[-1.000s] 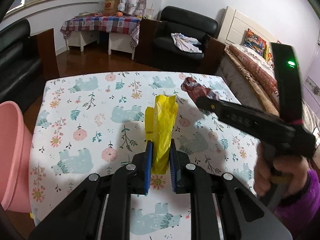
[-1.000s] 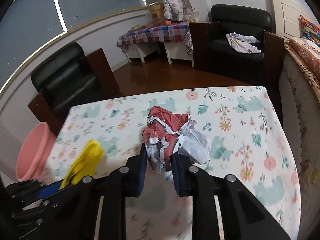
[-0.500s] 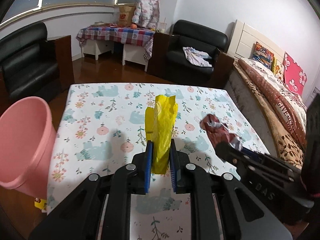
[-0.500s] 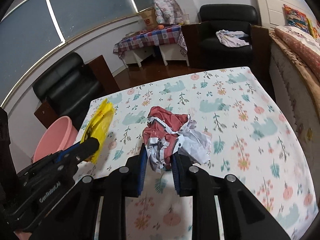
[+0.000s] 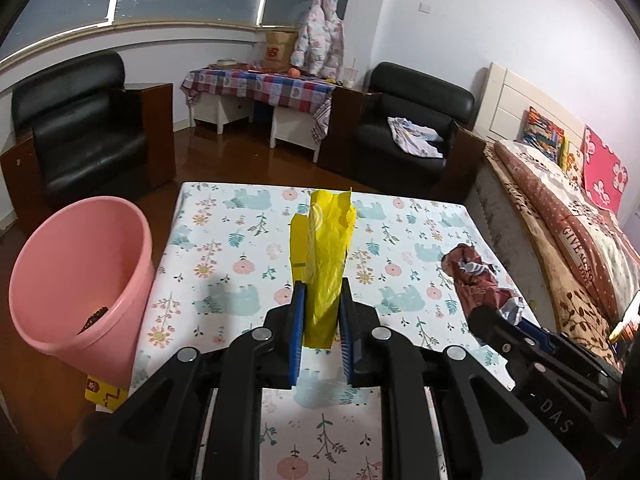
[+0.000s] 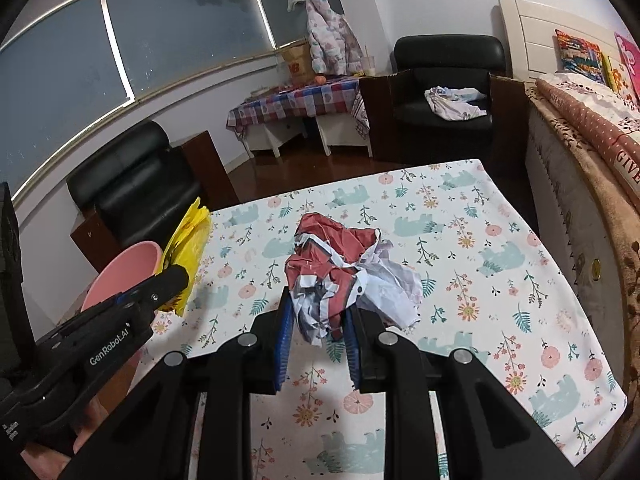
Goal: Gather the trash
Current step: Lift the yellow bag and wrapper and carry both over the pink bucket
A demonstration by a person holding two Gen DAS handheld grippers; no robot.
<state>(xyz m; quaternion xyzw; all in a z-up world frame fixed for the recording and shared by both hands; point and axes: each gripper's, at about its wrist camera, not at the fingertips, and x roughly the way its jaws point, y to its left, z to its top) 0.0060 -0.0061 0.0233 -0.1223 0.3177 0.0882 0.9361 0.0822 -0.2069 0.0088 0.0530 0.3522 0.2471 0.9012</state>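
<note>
1. Trash, two pieces, both lifted clear of the counter (image 5: 248, 264): a yellow wrapper (image 5: 325, 256) at frame centre of the left wrist view, and a crumpled red-and-white wrapper (image 6: 340, 272) at frame centre of the right wrist view.
2. Pink bin (image 5: 76, 280), lower left of the left wrist view, stands on the floor just beside the counter's left edge; its mouth is open and a small dark scrap lies inside.
3. Left claw (image 5: 322, 332) is pinching the yellow wrapper, which stands upright between the blue pads.
4. Right claw (image 6: 318, 334) is pinching the crumpled red-and-white wrapper, which bulges out to the right of the pads.
5. Step in hand, as a judgement: carrying both pieces toward the bin. The next move calls for bringing each claw over the bin's mouth before spreading the jaws, the left claw being the nearer.
6. View differences: the left wrist view shows the bin's interior and whole rim; the right wrist view shows only part of its rim at mid left, behind the left claw, but shows the red-and-white wrapper's full crumpled bulk.
</note>
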